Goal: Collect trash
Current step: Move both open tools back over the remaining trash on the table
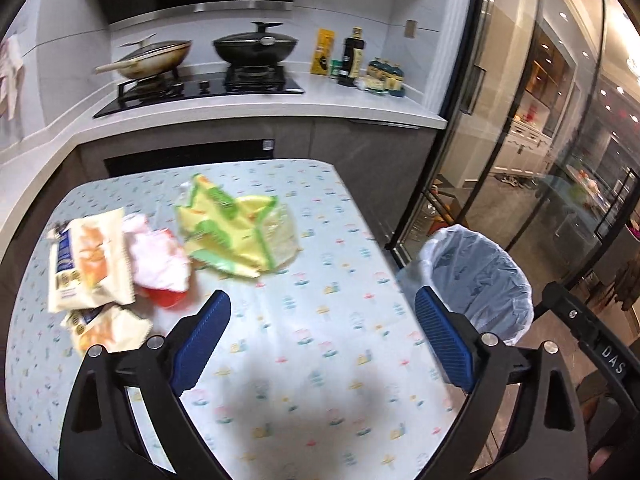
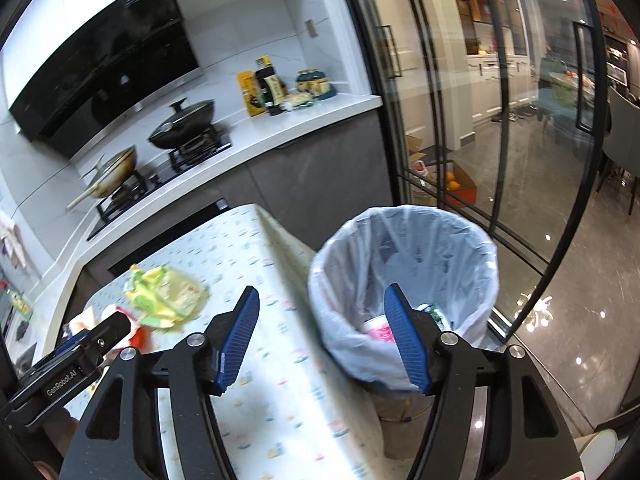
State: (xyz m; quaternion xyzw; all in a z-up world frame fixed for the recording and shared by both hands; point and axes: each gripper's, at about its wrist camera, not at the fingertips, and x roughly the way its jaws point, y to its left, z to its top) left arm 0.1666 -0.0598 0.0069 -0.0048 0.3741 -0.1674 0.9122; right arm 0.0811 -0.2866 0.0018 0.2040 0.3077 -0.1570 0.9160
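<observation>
Wrappers lie on the patterned table (image 1: 304, 360): a yellow-green bag (image 1: 228, 232), a pink and red wrapper (image 1: 160, 264), a cream snack packet (image 1: 90, 260) and a smaller one like it (image 1: 106, 330). My left gripper (image 1: 322, 312) hangs open over the table's near part, nothing between its blue pads. A bin with a pale liner (image 2: 404, 276) stands on the floor right of the table, with a pink-labelled cup and a can (image 2: 434, 314) inside. My right gripper (image 2: 322, 312) is open and empty above the gap between table edge (image 2: 280, 320) and bin. The yellow-green bag (image 2: 166, 292) shows at left.
Behind the table runs a white counter (image 1: 360, 104) with a stove, two lidded pans (image 1: 256, 46) and bottles (image 1: 354, 58). Glass sliding doors (image 2: 480, 140) stand to the right of the bin. The left gripper's body (image 2: 68, 372) enters the right wrist view at lower left.
</observation>
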